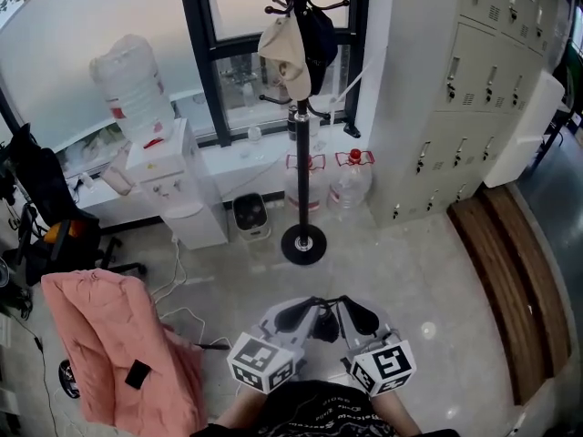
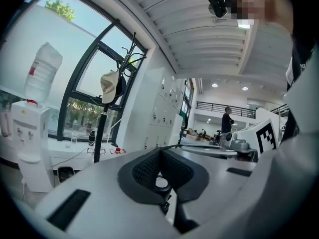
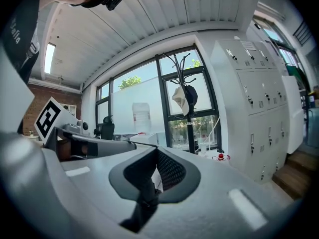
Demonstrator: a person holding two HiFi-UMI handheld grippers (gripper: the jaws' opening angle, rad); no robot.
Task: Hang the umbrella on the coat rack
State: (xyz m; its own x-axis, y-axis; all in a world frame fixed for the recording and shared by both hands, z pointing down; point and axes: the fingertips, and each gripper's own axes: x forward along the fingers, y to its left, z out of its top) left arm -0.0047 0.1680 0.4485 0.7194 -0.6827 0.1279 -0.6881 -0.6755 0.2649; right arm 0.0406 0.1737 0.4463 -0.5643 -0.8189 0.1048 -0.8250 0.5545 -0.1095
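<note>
The black coat rack (image 1: pixel 300 153) stands by the window, straight ahead of me, with a beige cap (image 1: pixel 284 53) and a dark hat on its hooks. It also shows in the left gripper view as the coat rack (image 2: pixel 101 128) and in the right gripper view as the coat rack (image 3: pixel 191 128). My left gripper (image 1: pixel 310 315) and right gripper (image 1: pixel 344 315) point at it side by side, low in the head view. Both are shut, and their tips meet on a small black bundle, the umbrella (image 1: pixel 325 326). Most of the umbrella is hidden under the jaws. The closed pads show in both gripper views, as my left gripper (image 2: pixel 160 171) and right gripper (image 3: pixel 154 171).
A water dispenser (image 1: pixel 173 180) stands left of the rack, with a small bin (image 1: pixel 250 215) and water jugs (image 1: pixel 351 185) near its base. A pink coat (image 1: pixel 118 353) lies over a chair at my left. Grey lockers (image 1: pixel 474 89) and a wooden bench (image 1: pixel 510 271) line the right. Cables (image 1: pixel 178 276) trail across the floor.
</note>
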